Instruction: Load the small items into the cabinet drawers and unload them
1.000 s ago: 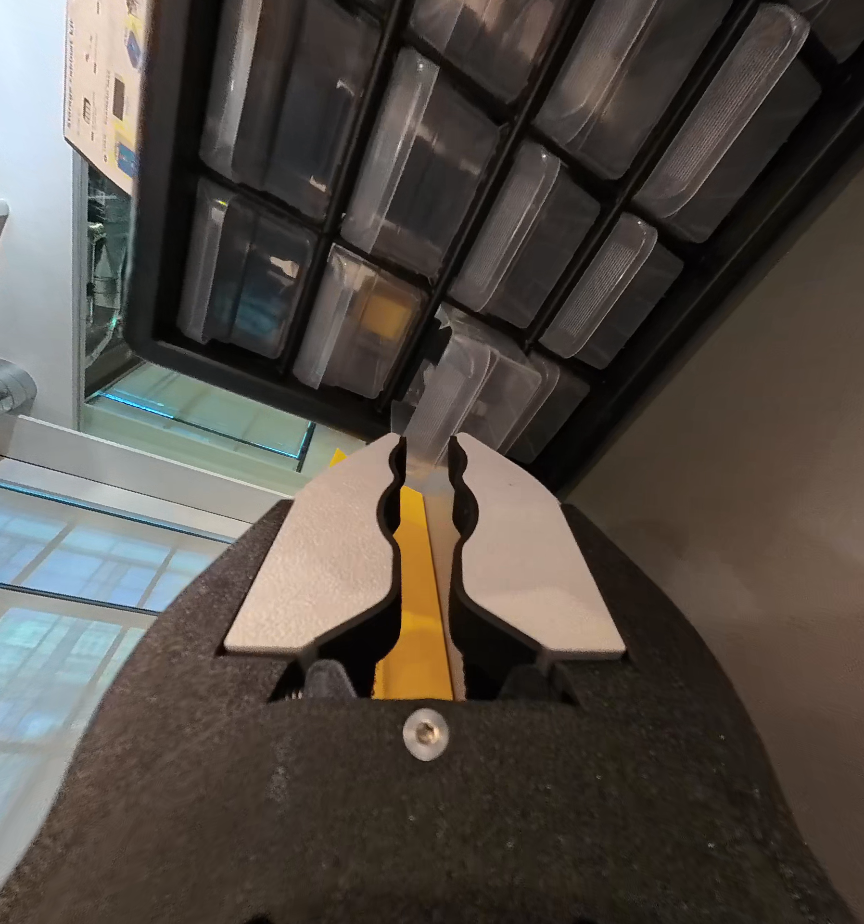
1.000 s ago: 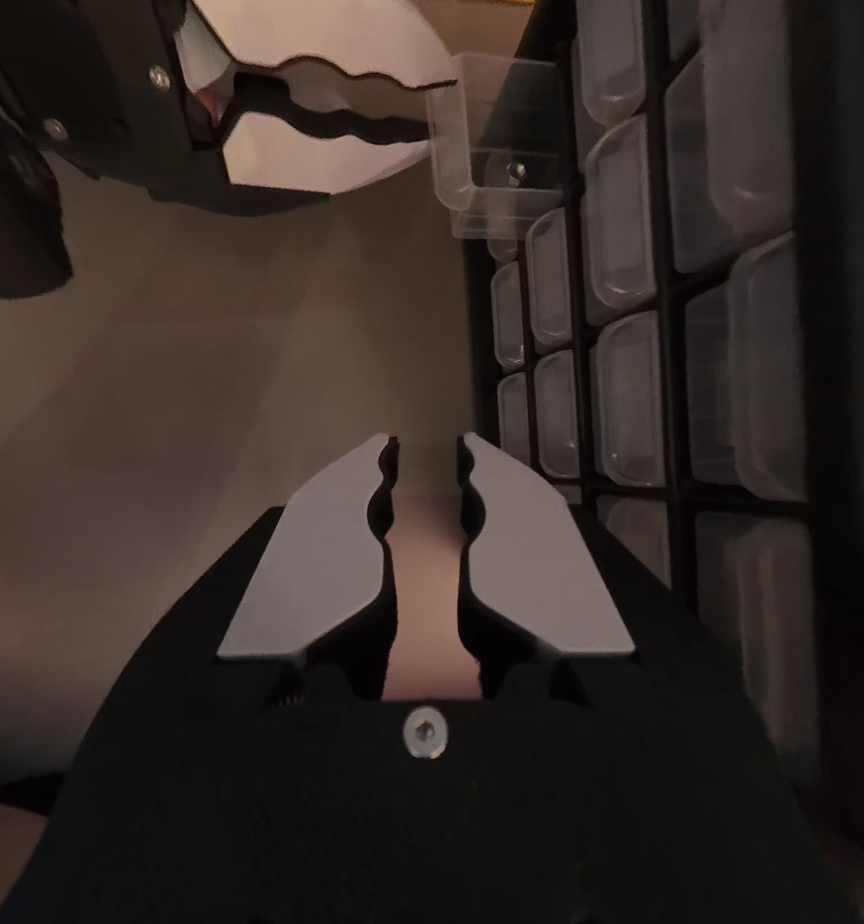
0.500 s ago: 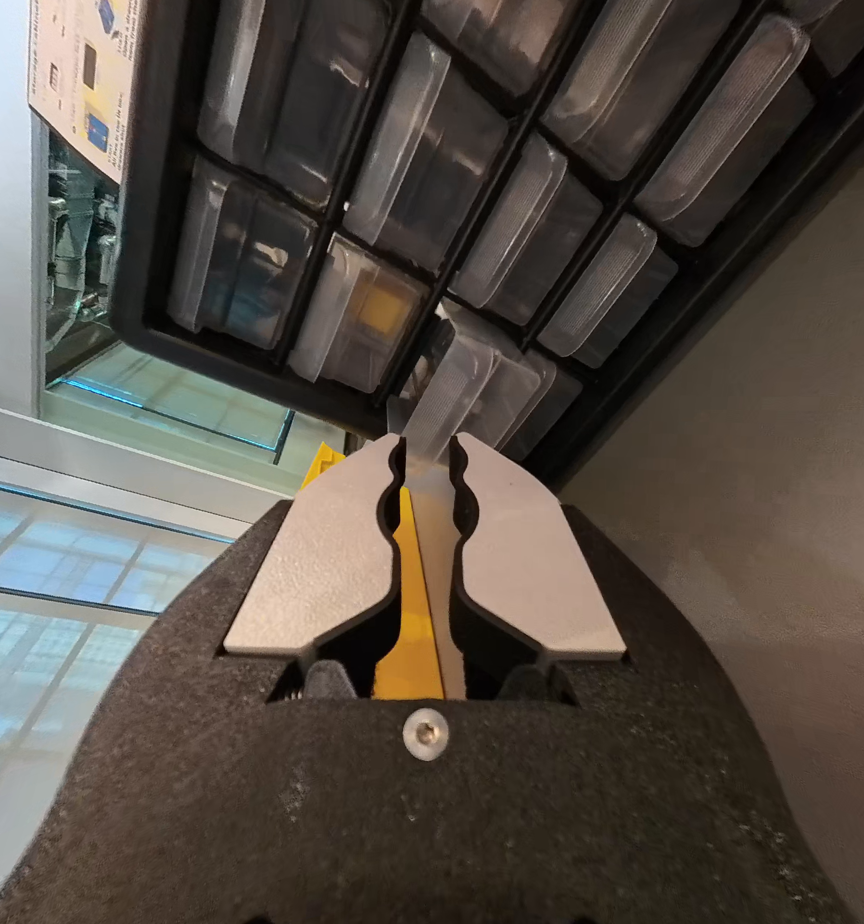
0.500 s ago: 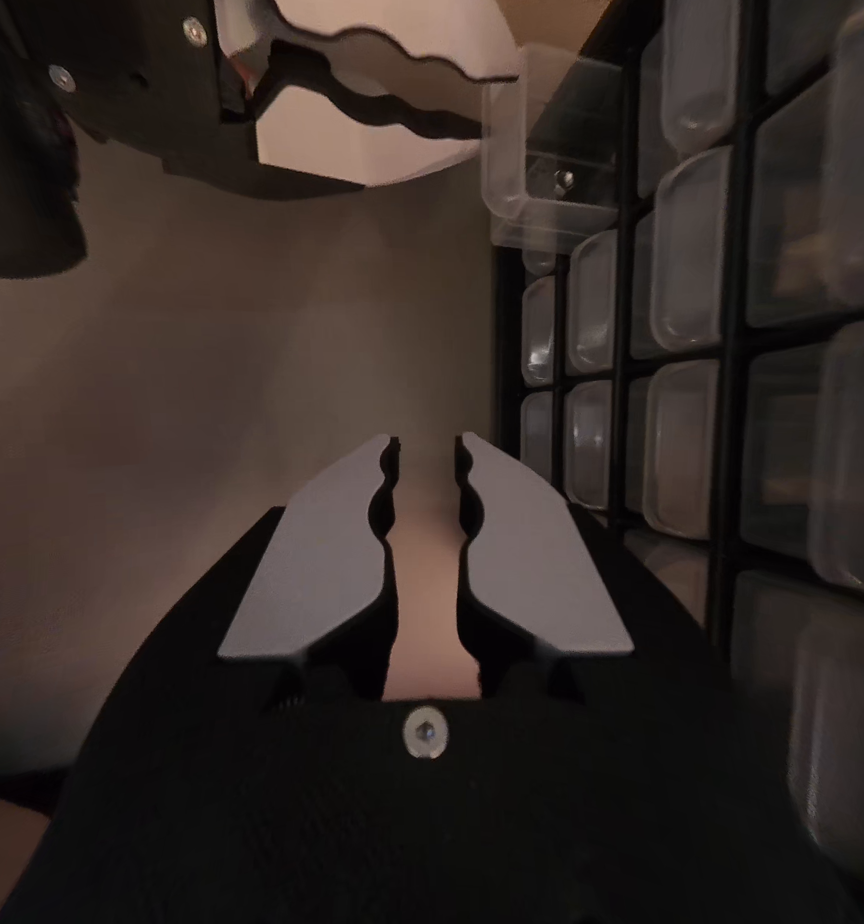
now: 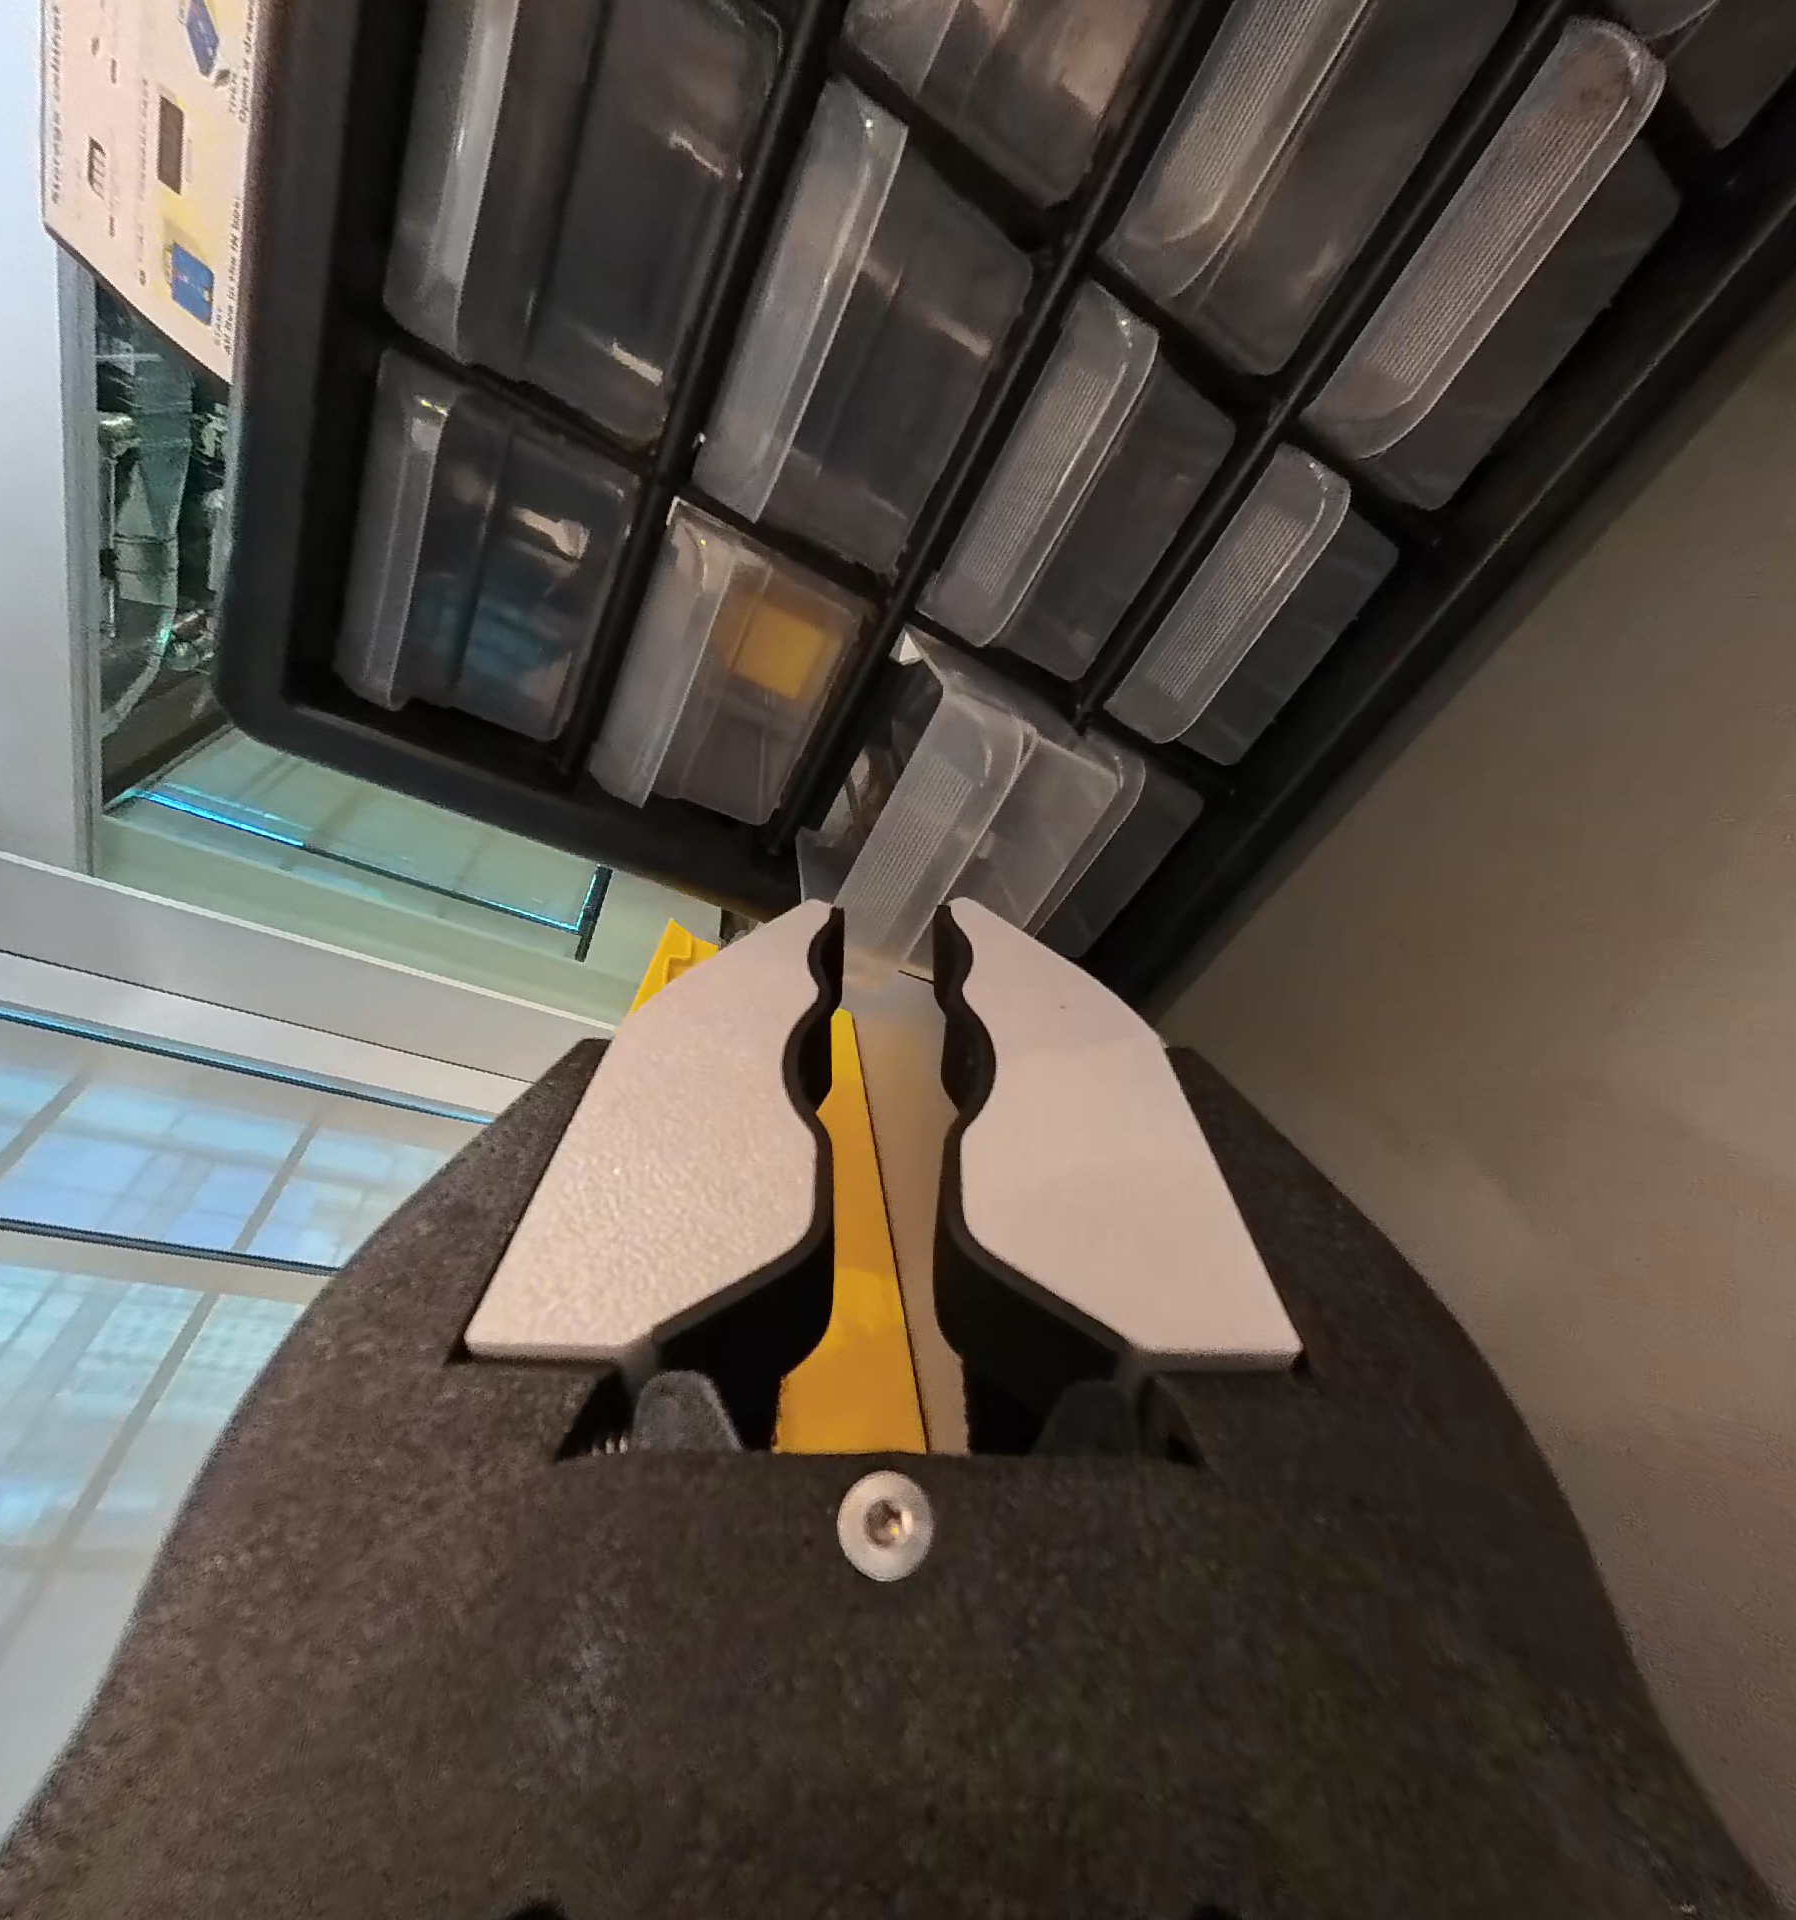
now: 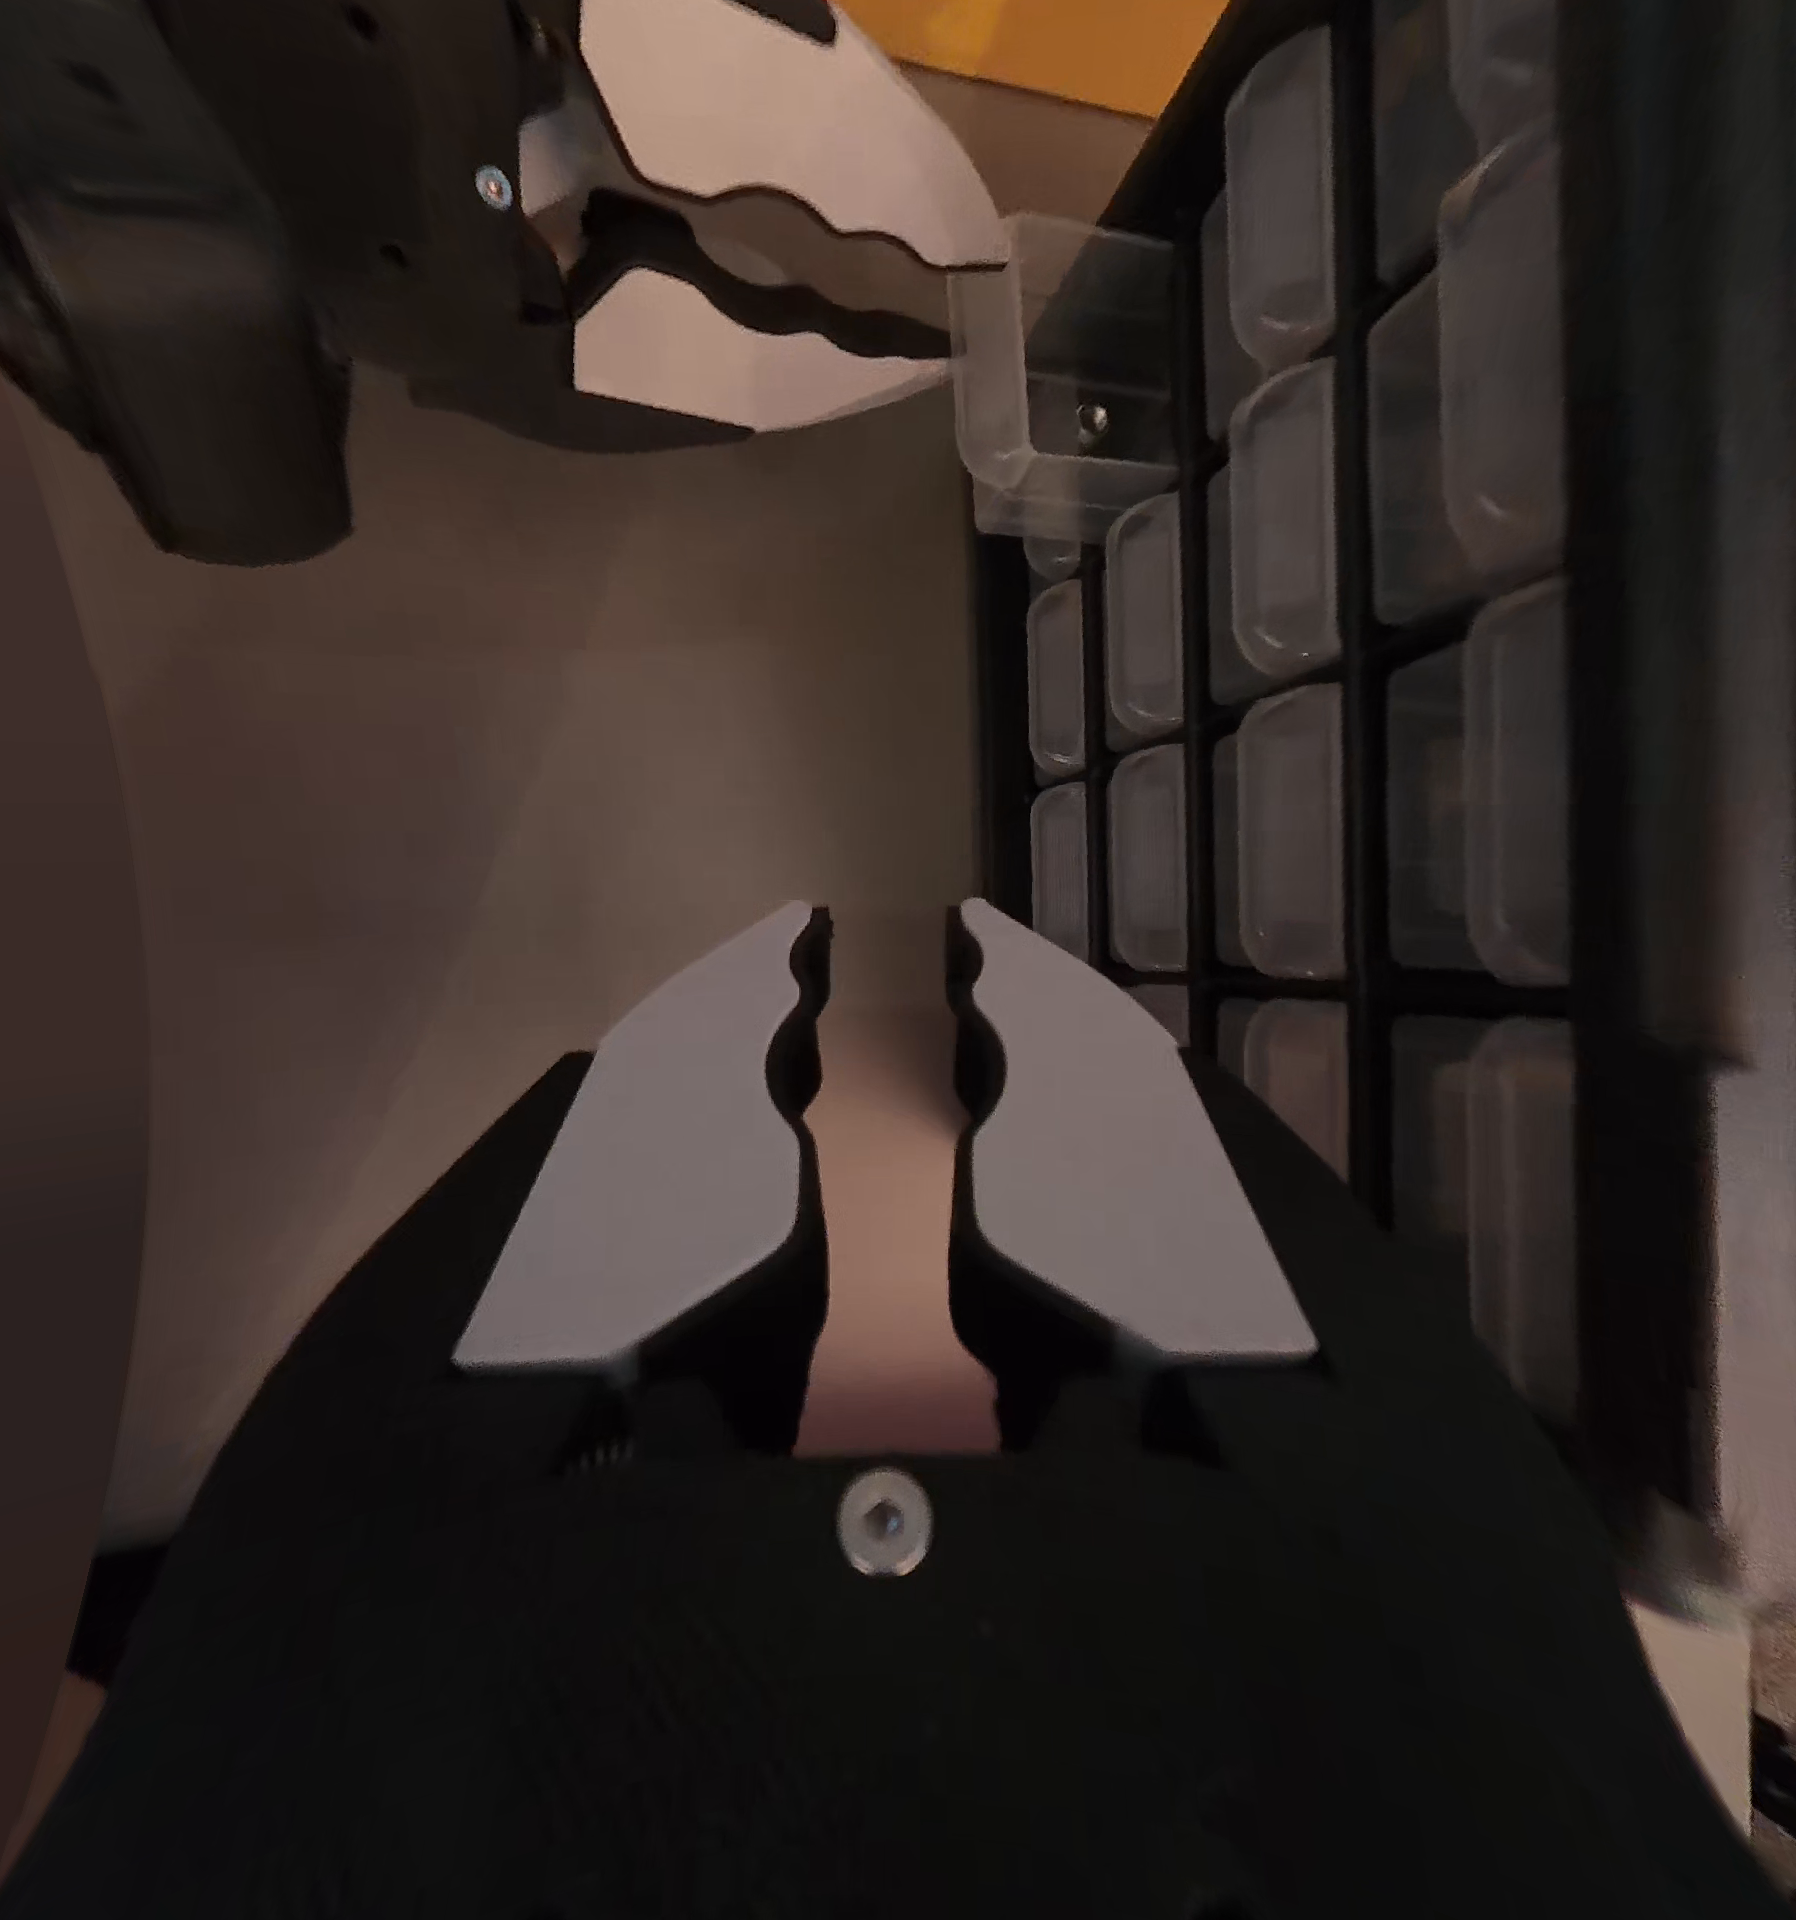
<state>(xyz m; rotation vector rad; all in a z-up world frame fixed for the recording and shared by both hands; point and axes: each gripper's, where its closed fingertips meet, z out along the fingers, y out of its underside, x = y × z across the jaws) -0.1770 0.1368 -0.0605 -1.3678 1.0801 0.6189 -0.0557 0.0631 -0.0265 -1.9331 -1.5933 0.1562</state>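
Observation:
A black cabinet [image 5: 281, 520] holds a grid of clear plastic drawers. My left gripper [image 5: 885, 920] is shut on the ribbed handle of one clear drawer [image 5: 977, 790] in the outermost column, which is pulled partly out. The right wrist view shows the left gripper [image 6: 961, 301] clamped on that drawer's front [image 6: 1008, 416], with a small metal item [image 6: 1089, 418] inside. My right gripper [image 6: 890, 920] hangs in front of the cabinet [image 6: 1356, 623], below the left one. Its jaws stand a narrow gap apart with nothing between them.
Neighbouring closed drawers hold a yellow item [image 5: 785, 660] and a blue one [image 5: 520, 665]. A yellow object [image 5: 852, 1299] lies beneath the left gripper. The grey table [image 6: 561, 779] runs in front of the cabinet. Windows [image 5: 94, 1299] lie beyond. There is about 15 cm between the tips of the two grippers.
The right gripper has shifted along the cabinet front, so the left gripper and the pulled drawer now look nearer and lower in its view. The left gripper keeps its hold on the handle.

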